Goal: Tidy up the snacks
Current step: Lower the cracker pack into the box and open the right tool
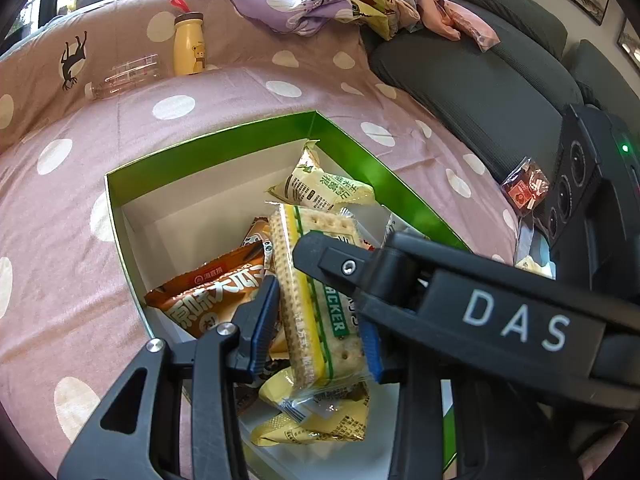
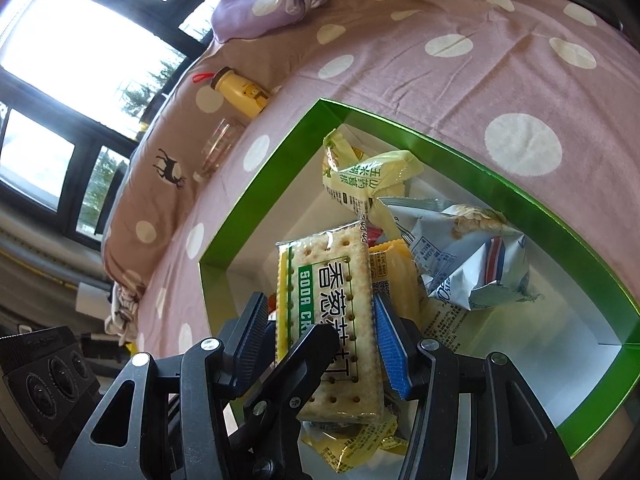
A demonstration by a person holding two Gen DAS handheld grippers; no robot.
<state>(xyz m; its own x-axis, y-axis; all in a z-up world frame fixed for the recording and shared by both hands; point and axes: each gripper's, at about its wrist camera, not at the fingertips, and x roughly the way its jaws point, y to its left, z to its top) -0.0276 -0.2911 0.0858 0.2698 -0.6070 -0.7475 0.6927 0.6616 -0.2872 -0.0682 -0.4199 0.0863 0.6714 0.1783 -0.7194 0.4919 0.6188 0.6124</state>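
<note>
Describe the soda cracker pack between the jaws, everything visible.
The soda cracker pack is a clear plastic wrapper showing pale, dotted square crackers, with a yellow strip and a green band reading SODA CRACKER plus Chinese characters. It is sealed and looks undamaged. It stands on edge above the other snack packs in the green-rimmed box. Both the left gripper and the right gripper have blue-padded jaws at its sides.

Lying inside the open green-walled cardboard box (image 2: 256,196) on the polka-dot pink bedsheet (image 2: 460,80): a clear-wrapped soda cracker pack (image 2: 340,300), sitting atop other snack packets, beside a crinkled pale-blue foil bag (image 2: 476,268). Standing behind the box, a yellow bear-print bottle (image 1: 189,45).
</note>
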